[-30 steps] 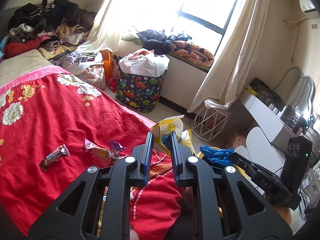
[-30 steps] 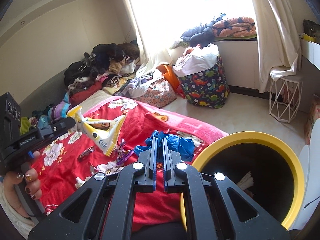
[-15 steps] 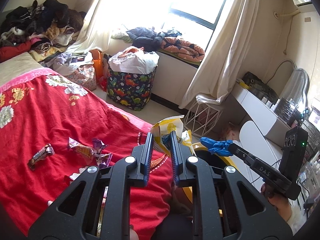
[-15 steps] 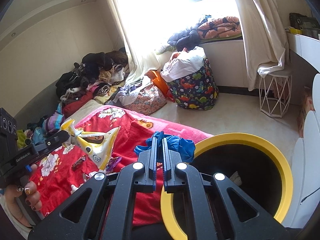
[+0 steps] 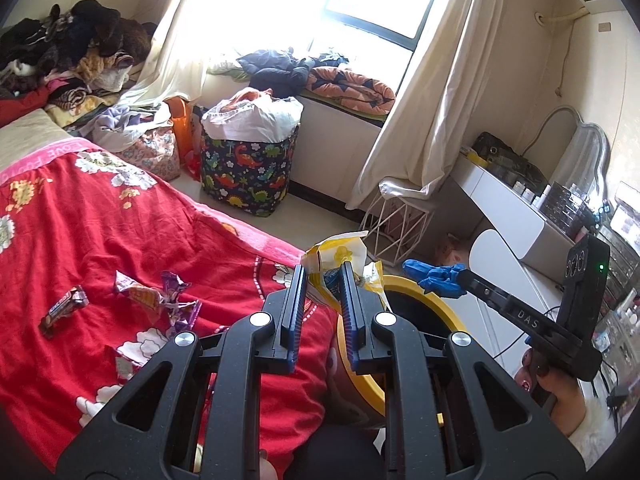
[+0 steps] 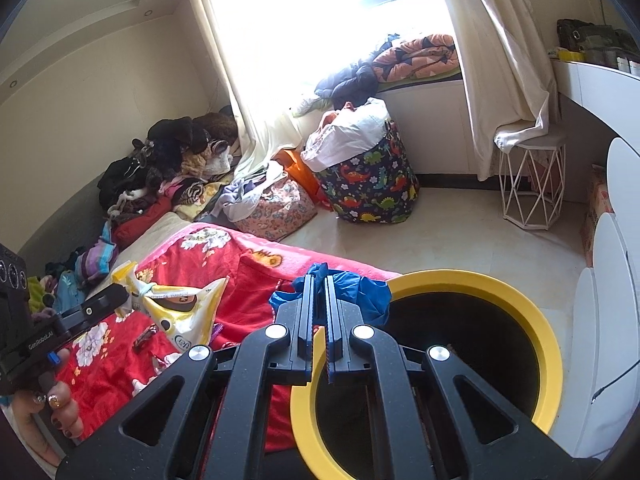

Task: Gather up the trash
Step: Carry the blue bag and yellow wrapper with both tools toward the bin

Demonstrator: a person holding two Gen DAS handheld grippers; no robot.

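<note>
From the left wrist view, the left gripper [image 5: 323,276] stayed clenched on a crumpled yellow-and-white snack bag [image 5: 340,258]. The round yellow-rimmed black bin [image 5: 420,286], earlier barely showing, now lay just ahead and below. Loose foil candy wrappers [image 5: 154,298] remained on the red floral bedspread [image 5: 120,232], off to its left.

From the right wrist view, the right gripper [image 6: 317,282] stayed clamped on a crumpled blue plastic scrap [image 6: 360,290], now at the bin's near rim [image 6: 472,280]. Both pieces looked ready to drop.
</note>
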